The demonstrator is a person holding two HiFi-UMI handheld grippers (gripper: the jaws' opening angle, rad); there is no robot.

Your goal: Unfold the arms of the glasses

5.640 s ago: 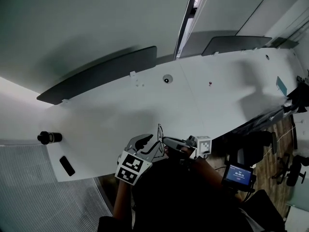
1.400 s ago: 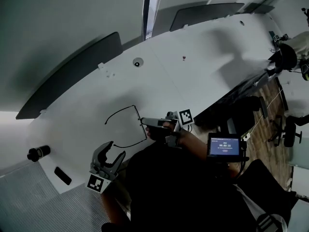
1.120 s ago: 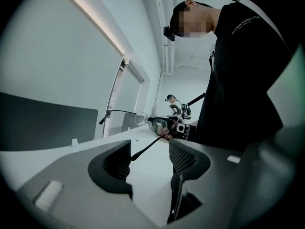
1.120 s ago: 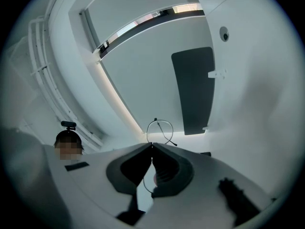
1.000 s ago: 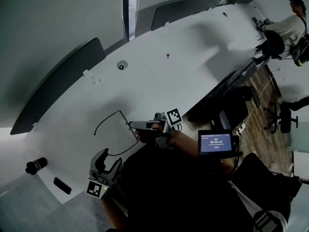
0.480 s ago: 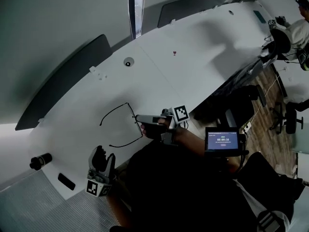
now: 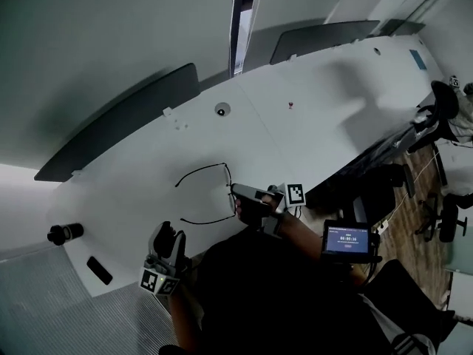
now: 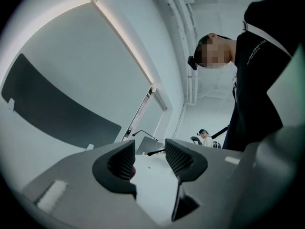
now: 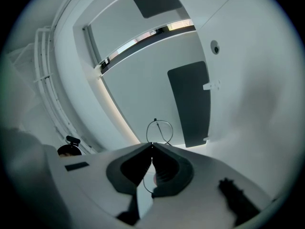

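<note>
Over at the near middle of the long white table [image 7: 310, 135], the right gripper [image 7: 235, 189] has its jaws pressed together at the tips on the thin dark wire-framed glasses [image 7: 203, 168], pinching the front of the frame; in the right gripper view one lens loop [image 9: 159, 121] stands up just beyond the closed tips [image 9: 151, 147]. Both arms of the glasses stand unfolded and run leftward from the held front, roughly side by side, one farther and one nearer, so the frame makes a U whose mouth opens to the left and whose long axis runs left to right. Whether the arms touch the tabletop I cannot tell. The left gripper [image 7: 171, 235] hangs well apart from the glasses, at the near left edge of the table; its jaws [image 8: 150, 151] are closing, yet stand clearly apart with nothing between them. A black cylindrical object [image 7: 65, 233] and a flat black rectangular slab [image 7: 98, 270] lie at the left end.
</note>
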